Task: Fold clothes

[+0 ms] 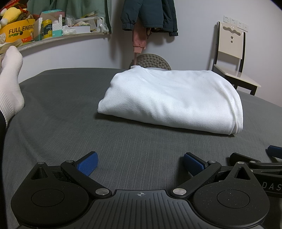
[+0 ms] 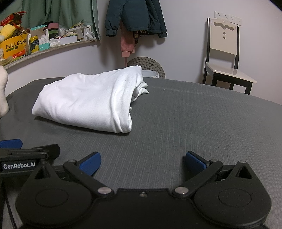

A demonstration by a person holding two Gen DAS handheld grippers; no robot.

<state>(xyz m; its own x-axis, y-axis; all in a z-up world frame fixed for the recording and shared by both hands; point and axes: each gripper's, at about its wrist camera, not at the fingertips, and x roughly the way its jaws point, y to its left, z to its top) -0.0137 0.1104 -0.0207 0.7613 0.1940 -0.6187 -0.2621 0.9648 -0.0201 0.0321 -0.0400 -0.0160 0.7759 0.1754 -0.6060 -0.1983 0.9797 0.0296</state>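
A white garment (image 1: 172,98) lies folded into a thick rectangle on the grey bed cover (image 1: 70,114); in the right wrist view the white garment (image 2: 88,100) shows its rolled edge toward the right. My left gripper (image 1: 141,164) rests low on the cover, well short of the garment, open with nothing between its blue pads (image 1: 89,165). My right gripper (image 2: 142,163) sits beside it to the right, also open and empty, blue pads (image 2: 195,163) spread wide. Each gripper's side shows at the other view's edge.
A person's foot in a white sock (image 1: 10,84) rests on the cover at the left. A cluttered shelf (image 1: 52,37) runs along the back wall. Jackets (image 1: 149,14) hang above a grey studded disc (image 1: 151,60). A chair (image 1: 230,52) stands at the right, past the bed.
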